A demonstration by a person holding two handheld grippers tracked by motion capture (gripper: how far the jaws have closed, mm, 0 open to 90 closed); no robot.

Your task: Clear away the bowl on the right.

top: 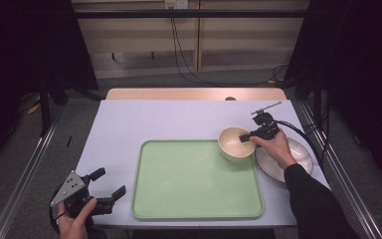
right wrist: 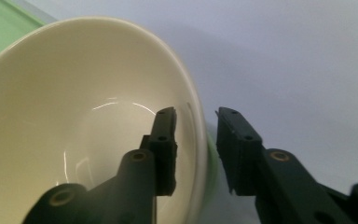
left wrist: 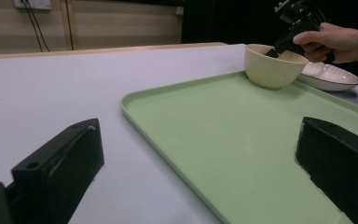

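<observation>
1. One cream bowl (top: 236,143), round and deep with a smooth glossy glaze, sits on the far right corner of the tray, just beside the plate.
2. The right gripper (top: 246,136) straddles the bowl's rim: one black jaw inside, the other outside. In the right gripper view a sliver of space shows on each side of the wall, so the jaws are parted and not clamped.
3. One green tray (top: 194,194), flat, rectangular with rounded corners and a low raised lip, looks like matte plastic.
4. One white plate (top: 303,158), shallow and glossy, lies on the bench right of the tray.
5. The left gripper (top: 110,184) rests at the near left corner, jaws spread wide, holding nothing.
6. The bench (top: 129,124) has a smooth pale lavender top.
</observation>
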